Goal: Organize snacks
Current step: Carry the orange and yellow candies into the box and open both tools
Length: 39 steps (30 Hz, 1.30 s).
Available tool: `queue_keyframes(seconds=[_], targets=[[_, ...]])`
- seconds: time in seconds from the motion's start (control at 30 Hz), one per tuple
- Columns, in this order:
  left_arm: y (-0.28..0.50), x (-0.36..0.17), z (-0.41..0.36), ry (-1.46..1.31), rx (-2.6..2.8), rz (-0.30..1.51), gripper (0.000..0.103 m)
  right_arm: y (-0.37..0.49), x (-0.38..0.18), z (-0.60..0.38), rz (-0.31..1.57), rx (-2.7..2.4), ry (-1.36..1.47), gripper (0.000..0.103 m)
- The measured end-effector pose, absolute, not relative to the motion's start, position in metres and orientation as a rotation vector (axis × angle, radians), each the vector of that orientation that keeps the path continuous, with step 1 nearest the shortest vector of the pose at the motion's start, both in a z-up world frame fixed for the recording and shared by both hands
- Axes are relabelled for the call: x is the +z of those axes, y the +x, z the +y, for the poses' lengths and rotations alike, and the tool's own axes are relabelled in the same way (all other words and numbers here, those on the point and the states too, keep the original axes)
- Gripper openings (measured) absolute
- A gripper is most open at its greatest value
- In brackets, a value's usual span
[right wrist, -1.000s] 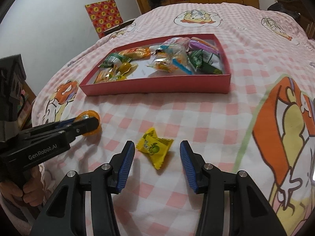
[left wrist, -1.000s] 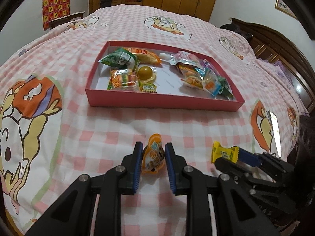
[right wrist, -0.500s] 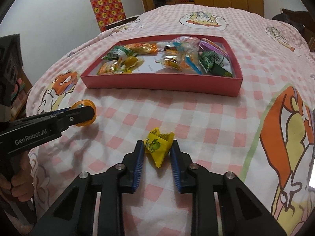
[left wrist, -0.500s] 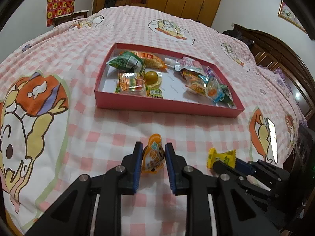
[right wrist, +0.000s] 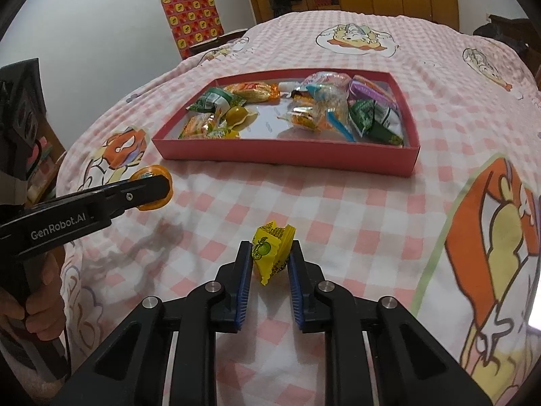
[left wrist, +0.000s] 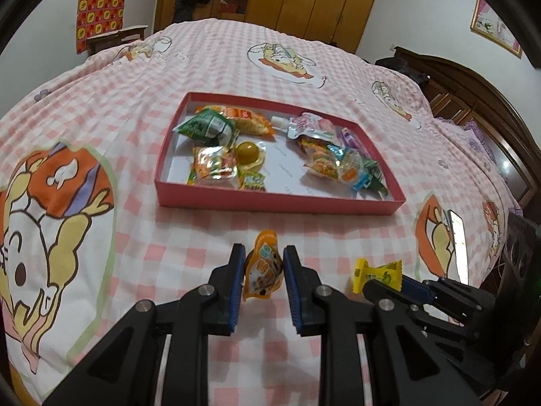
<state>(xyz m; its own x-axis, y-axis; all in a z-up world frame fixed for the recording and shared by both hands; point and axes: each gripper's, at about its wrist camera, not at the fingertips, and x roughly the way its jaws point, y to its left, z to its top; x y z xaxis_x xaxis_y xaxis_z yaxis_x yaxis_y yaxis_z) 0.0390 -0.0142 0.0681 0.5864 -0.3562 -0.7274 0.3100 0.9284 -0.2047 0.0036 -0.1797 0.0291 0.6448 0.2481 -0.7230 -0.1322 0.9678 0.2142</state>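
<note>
Soft indoor light, faint shadows, strong fisheye bending, dark corners

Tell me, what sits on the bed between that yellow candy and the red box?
Nothing: only bare pink checked bedspread lies between the yellow candy, clamped in the right gripper, and the red box. The right wrist view shows it best.

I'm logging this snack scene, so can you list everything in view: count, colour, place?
red tray: one, on the checked bedspread, far side.
snack packets: several, green, orange, purple, inside the tray.
orange packet: one, clamped in the left tool.
yellow candy: one, clamped in the right tool, whose jaws have just been closing.
wardrobe: one, wooden, far wall.
hand: one, gripping the left tool's handle.
</note>
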Motion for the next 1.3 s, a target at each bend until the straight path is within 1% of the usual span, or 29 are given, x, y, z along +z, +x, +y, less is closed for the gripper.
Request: queue_keyframes(seconds=[0.43,0.77,0.97,1.3], targets=[[0.059,0.092,-0.041,0.001,-0.441,0.823,0.024,0.014,0.060,-0.194,0.804,0.212,0.149,0.022],[0.091,0.104,-0.053,-0.030,-0.441,0.809,0.024,0.037,0.075,-0.207,0.776,0.201,0.169,0.022],[0.105,0.099,-0.062,-0.022,-0.431,0.801,0.024,0.055,0.075,-0.218,0.782,0.182,0.203,0.022],[0.135,0.076,-0.081,0.014,-0.435,0.795,0.024,0.076,0.061,-0.231,0.791,0.149,0.253,0.022]])
